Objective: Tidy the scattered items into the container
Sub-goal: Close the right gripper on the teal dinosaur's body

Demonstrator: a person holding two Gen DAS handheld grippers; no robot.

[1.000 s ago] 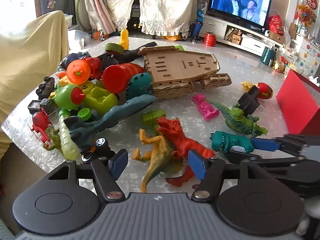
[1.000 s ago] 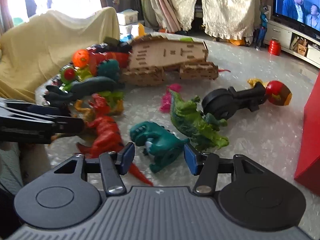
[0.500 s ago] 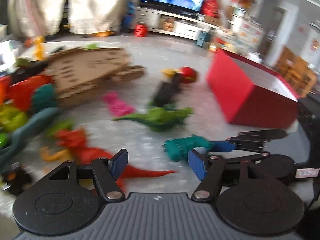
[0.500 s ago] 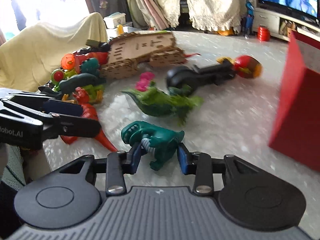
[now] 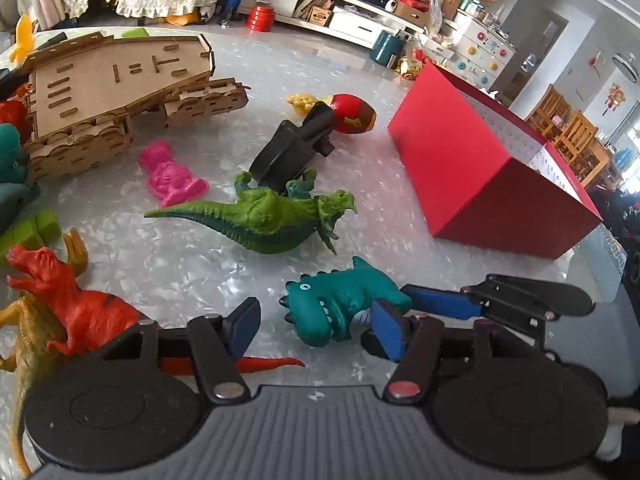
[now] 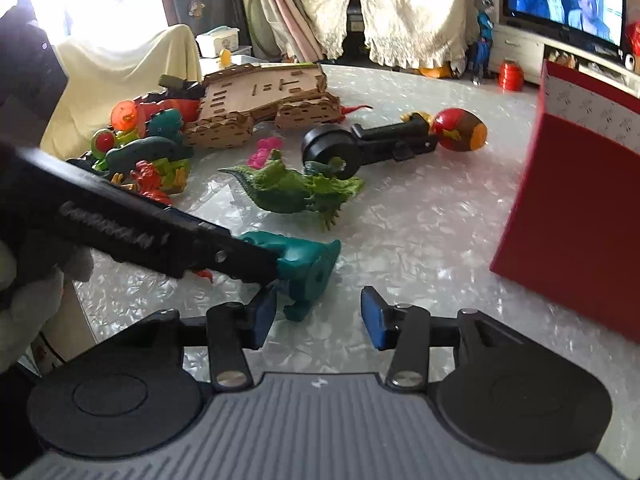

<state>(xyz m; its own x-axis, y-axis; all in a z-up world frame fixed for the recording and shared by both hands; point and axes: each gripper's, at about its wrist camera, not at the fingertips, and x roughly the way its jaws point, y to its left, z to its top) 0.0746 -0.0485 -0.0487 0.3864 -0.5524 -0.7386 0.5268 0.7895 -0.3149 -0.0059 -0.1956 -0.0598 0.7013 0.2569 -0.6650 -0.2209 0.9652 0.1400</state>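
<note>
Crowding teal dinosaur: green dinosaur, red box.

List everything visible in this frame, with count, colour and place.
teal dinosaur: 1, teal, near edge, at both grippers
green dinosaur: 1, green, mid-table, on its side
red dinosaur: 1, orange-red, near left
yellow dinosaur: 1, yellow-brown, beside the red one
pink figure: 1, pink, before the wooden model
wooden model: 1, tan, far left
black wheeled toy: 1, black, behind the green dinosaur
egg-shaped toy: 1, red and gold, at the black toy's far end
toy heap: several, mixed colours, far left
red box: 1, red, right
table: 1, pearly white
left gripper: 1, black, blue pads, open
right gripper: 1, same, open
</note>
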